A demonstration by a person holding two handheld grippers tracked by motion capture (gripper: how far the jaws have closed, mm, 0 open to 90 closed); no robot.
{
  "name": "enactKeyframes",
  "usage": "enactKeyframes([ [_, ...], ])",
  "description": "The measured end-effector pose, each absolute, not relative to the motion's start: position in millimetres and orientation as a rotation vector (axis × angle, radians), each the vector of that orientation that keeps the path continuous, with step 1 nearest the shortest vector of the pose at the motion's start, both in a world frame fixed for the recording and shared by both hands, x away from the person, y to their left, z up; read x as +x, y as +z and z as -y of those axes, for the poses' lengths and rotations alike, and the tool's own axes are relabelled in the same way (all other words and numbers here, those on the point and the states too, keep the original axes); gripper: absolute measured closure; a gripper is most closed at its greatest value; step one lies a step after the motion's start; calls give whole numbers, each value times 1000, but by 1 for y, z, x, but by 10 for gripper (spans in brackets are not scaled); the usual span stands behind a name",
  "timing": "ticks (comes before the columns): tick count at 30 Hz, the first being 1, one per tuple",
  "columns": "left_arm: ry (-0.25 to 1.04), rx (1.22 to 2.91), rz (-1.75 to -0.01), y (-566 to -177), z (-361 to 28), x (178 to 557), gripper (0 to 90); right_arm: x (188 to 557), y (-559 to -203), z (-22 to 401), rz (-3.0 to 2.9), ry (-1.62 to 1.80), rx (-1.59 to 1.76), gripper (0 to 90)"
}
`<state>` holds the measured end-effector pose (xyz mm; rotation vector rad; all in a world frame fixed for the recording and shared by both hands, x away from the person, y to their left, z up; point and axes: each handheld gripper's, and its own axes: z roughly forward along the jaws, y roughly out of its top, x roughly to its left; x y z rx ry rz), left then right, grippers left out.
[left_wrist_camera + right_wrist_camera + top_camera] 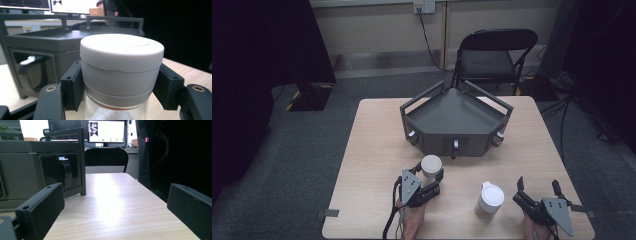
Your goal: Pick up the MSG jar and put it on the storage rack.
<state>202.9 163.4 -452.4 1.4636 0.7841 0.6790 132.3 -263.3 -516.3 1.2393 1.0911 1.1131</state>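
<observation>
I'm seeing a dim, murky high view; window glare streaks the table (117, 202); the near jar lid (122, 51) is washed out, soft.

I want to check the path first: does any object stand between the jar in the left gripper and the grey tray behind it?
Nothing visible does. The left gripper holds the jar, and only bare table lies between it and the grey tray.
</observation>
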Motion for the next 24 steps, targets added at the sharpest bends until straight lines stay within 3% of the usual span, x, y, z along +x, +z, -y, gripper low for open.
enactKeyframes([
  [11, 584, 1514, -674, -434, -179, 227, 343, 132, -517, 263, -1085, 1114, 1238, 1],
  [24, 493, 1508, -675, -409, -187, 250, 343, 132, -517, 263, -1081, 1114, 1238, 1],
])
